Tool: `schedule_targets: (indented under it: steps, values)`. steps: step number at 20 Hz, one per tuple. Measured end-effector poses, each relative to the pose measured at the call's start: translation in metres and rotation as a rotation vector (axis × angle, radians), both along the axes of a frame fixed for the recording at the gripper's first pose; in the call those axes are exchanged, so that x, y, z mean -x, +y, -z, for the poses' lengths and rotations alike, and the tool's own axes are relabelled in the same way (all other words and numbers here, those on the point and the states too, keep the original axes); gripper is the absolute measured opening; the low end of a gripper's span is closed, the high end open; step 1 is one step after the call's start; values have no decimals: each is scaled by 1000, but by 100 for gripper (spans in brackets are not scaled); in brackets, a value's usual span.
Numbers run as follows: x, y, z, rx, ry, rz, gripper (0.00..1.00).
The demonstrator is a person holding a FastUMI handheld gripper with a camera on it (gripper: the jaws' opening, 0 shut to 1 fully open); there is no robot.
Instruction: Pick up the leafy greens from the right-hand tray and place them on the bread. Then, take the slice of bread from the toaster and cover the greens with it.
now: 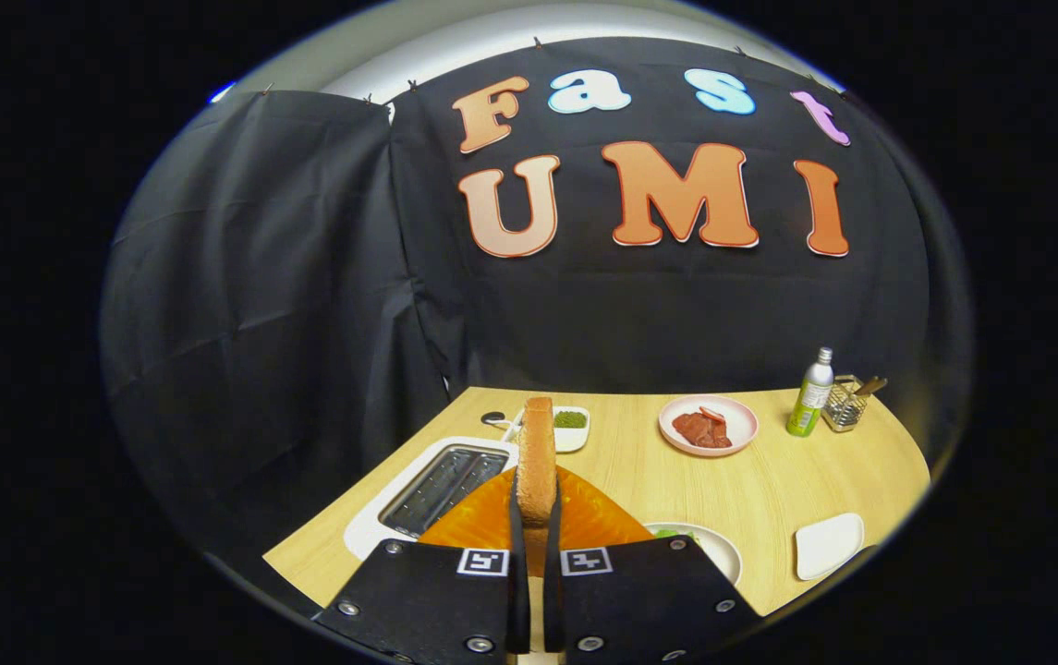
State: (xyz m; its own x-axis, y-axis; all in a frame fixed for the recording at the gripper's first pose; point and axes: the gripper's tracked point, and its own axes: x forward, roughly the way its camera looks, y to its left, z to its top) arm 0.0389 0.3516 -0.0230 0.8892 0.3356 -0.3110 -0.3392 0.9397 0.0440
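Between the gripper [535,517] fingers, a slice of bread [537,454] stands on edge, upright, crust edge facing the camera; both fingers are closed narrow against its flat sides, holding it up off the table. Just under and behind the slice sits an orange plate [478,522], partly hidden by the gripper body. Left of the slice, a white toaster [427,494] w/ a dark open slot on top, lying close beside the orange plate. Right of the fingers, a white plate [718,547] w/ a bit of leafy greens [676,533] showing at its near edge; rest of it is hidden by the gripper. Further right, near the table edge, a small white rectangular tray [829,545]. Beyond the slice, a small white dish of green bits [571,420], w/ a dark-headed spoon-like utensil [494,419] just left of it. Mid-table, beyond and right, a pink plate [709,425] holding reddish meat slices [701,429]. At the far right corner, a green bottle w/ silver cap [811,394] stands upright, just beside a wire basket [845,406] holding utensils. All on a light wood table [769,485]; black cloth wall behind.
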Motion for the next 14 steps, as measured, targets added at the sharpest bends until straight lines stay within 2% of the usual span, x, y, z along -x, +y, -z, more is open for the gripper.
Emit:
schedule_targets:
  steps: [14]
  values:
    - [-12,-59,93,-47,156,27,6]
